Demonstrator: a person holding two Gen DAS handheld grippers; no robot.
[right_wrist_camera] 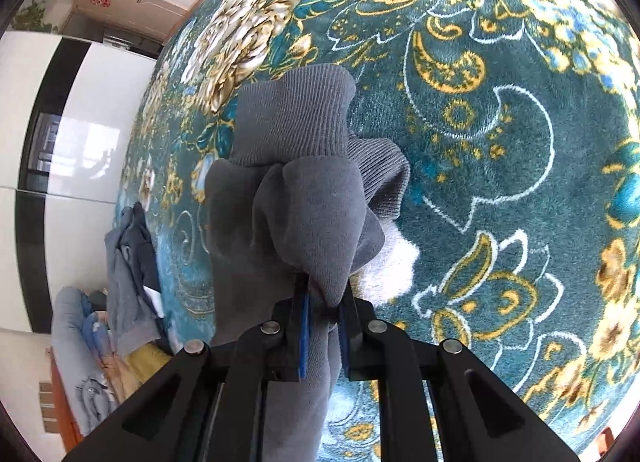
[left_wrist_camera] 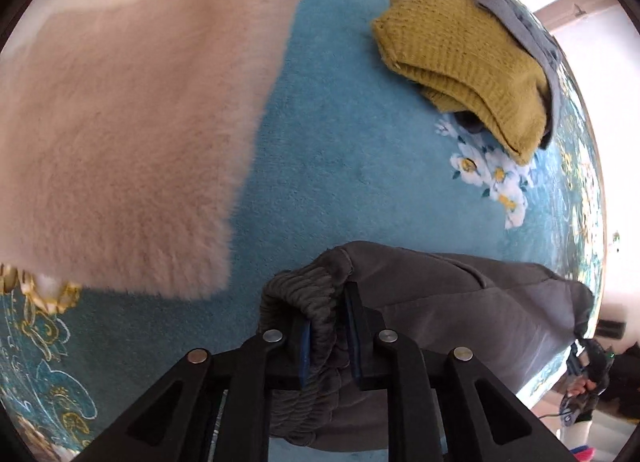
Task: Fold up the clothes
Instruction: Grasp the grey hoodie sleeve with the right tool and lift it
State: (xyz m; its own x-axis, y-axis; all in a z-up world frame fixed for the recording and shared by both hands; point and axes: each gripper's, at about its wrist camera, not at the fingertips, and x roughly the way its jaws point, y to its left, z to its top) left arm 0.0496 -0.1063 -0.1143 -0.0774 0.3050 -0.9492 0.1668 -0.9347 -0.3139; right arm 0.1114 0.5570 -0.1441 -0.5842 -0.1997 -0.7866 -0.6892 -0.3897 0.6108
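Grey garment [left_wrist_camera: 460, 298] between gripper [left_wrist_camera: 326, 326] pads.

Bright daylight fills both views; the white wall [right_wrist_camera: 100, 110] glares, the carpet [left_wrist_camera: 340, 150] bends at the edges, and the pink fleece [left_wrist_camera: 120, 122] is blurred.

The right gripper [right_wrist_camera: 324, 302] is pinching a bunched fold of a grey sweatshirt [right_wrist_camera: 304, 198], its ribbed cuff [right_wrist_camera: 292, 118] hanging forward over a teal floral carpet [right_wrist_camera: 500, 134] (gold and white patterning). More clothes [right_wrist_camera: 128, 274] are lying piled at the left edge.
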